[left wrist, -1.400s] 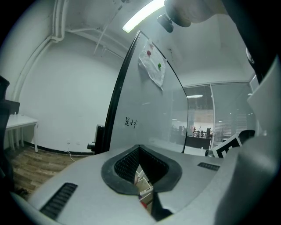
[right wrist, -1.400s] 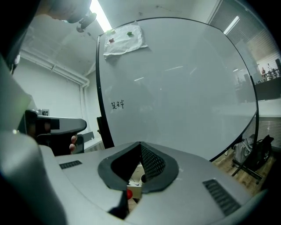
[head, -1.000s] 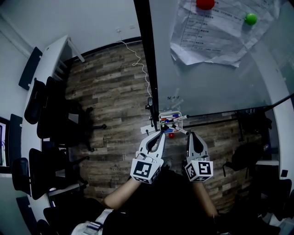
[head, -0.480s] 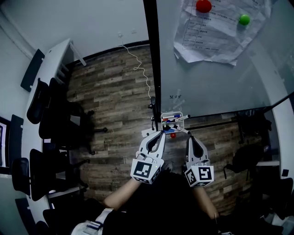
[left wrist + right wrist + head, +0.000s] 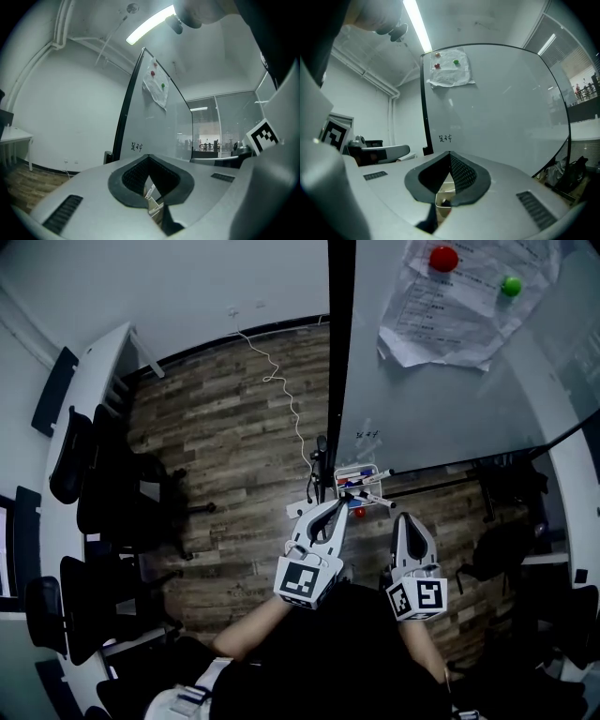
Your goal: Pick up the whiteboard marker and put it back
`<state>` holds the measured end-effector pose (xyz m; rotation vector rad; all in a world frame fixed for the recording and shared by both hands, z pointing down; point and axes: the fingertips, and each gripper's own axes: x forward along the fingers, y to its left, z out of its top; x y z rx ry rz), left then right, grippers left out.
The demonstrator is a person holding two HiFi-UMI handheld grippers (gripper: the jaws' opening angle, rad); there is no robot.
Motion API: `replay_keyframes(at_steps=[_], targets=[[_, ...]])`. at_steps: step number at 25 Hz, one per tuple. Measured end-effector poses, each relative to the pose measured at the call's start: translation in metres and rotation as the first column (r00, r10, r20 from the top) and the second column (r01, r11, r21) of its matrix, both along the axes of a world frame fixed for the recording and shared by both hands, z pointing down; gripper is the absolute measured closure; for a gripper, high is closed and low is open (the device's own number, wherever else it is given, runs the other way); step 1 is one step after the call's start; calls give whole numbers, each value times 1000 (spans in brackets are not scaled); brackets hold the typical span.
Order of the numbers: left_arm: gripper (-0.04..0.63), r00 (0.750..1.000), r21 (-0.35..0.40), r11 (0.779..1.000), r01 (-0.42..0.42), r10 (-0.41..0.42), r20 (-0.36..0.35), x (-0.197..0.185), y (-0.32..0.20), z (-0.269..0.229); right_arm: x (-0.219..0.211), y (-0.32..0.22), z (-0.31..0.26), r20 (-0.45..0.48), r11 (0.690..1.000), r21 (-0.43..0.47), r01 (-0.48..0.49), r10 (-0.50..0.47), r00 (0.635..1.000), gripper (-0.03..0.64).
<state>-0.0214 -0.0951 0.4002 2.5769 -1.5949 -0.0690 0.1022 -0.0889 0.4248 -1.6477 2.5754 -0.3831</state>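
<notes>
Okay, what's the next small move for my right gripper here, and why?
Probably open the right gripper and ease it forward toward the marker jutting from the tray. Its jaws are shut with nothing between them, and they sit just short of the tray.

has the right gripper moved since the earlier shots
Yes: the right gripper has drawn back down-frame, away from the white marker tray.

Several whiteboard markers (image 5: 356,484) lie jumbled in a small white holder (image 5: 354,468) at the lower left corner of the glass whiteboard (image 5: 441,409), beside its dark frame post (image 5: 336,352). Blue and red caps show among them. One white marker (image 5: 380,473) juts past the holder's right rim; another (image 5: 380,500) angles out just below it.
</notes>
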Motion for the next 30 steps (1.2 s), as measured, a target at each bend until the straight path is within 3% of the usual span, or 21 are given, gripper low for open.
replay_keyframes(at_steps=[15,30], targets=[[588,999,-23,999,-44,43,-16,-7,9,6,-13,14,-1,-35,1000,17,-20,21,999,603],[588,999,-20,999,-28,28,-19,-9,3,7,-13,12,5,-36,1000,3,-8,8,999,604]])
